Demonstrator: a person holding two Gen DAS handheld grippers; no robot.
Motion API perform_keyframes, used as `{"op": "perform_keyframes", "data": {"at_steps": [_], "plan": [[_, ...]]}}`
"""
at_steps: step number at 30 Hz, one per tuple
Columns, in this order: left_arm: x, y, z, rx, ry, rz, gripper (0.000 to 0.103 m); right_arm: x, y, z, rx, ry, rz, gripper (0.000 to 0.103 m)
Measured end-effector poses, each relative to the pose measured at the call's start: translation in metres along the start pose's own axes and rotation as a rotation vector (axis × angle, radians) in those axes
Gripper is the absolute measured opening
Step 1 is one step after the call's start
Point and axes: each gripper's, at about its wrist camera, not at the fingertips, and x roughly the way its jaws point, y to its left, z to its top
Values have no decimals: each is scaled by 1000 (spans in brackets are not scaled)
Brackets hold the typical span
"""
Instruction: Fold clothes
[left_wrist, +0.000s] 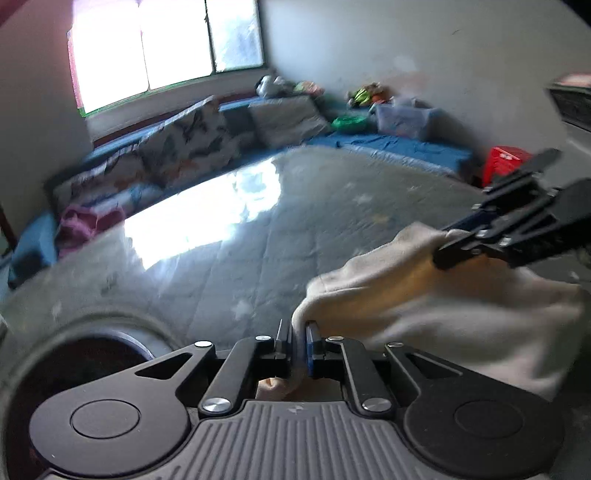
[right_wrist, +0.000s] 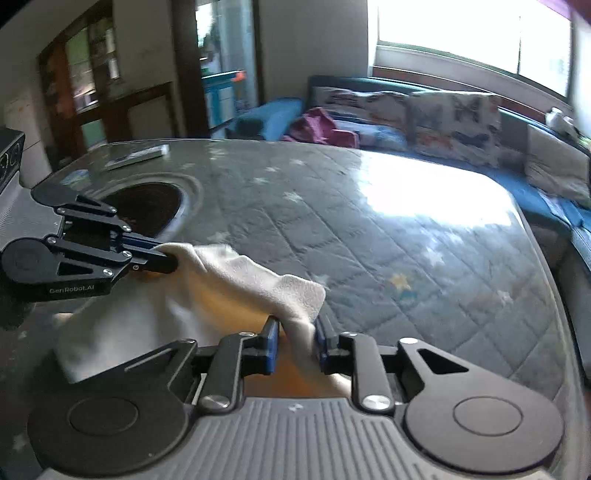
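A cream-white garment (left_wrist: 443, 295) hangs stretched between both grippers above a grey quilted table cover (left_wrist: 258, 240). My left gripper (left_wrist: 298, 341) is shut on one corner of the garment at the bottom of its view. My right gripper (left_wrist: 448, 240) comes in from the right there, shut on the other corner. In the right wrist view my right gripper (right_wrist: 295, 341) is shut on the garment (right_wrist: 236, 284), and my left gripper (right_wrist: 166, 254) holds the far corner at the left.
A round dark opening (right_wrist: 147, 206) sits in the table cover (right_wrist: 369, 229) near the left gripper. Flat booklets (right_wrist: 136, 155) lie at the far edge. A blue sofa with patterned cushions (right_wrist: 454, 122) runs behind the table. A red crate (left_wrist: 506, 160) stands at the right.
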Motion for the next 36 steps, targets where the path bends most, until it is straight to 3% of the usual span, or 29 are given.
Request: {"op": "perform_keyframes", "data": {"at_steps": [4, 11, 15, 20, 24, 27, 33, 36], "plan": [[-2, 2, -5, -4, -10, 54, 31, -18, -9, -22, 85, -51, -36, 35], [-6, 13, 3, -77, -32, 130, 42, -55, -22, -66, 212, -96, -95, 35], [-24, 23, 6, -152, -67, 173, 42, -68, -31, -82, 271, -120, -124, 34], [-49, 1, 2, -144, -95, 107, 38, -60, -37, -82, 294, -118, -116, 28], [-54, -20, -8, -127, -77, 39, 36, -46, -33, -79, 264, -103, -134, 16], [-49, -29, -13, -111, -53, 33, 36, -45, -27, -77, 233, -113, -157, 8], [-38, -24, -17, -127, -19, 41, 35, -49, -18, -68, 149, -137, -281, 1], [-34, -20, -17, -137, -6, 44, 35, -39, -27, -72, 190, -112, -263, 1]]}}
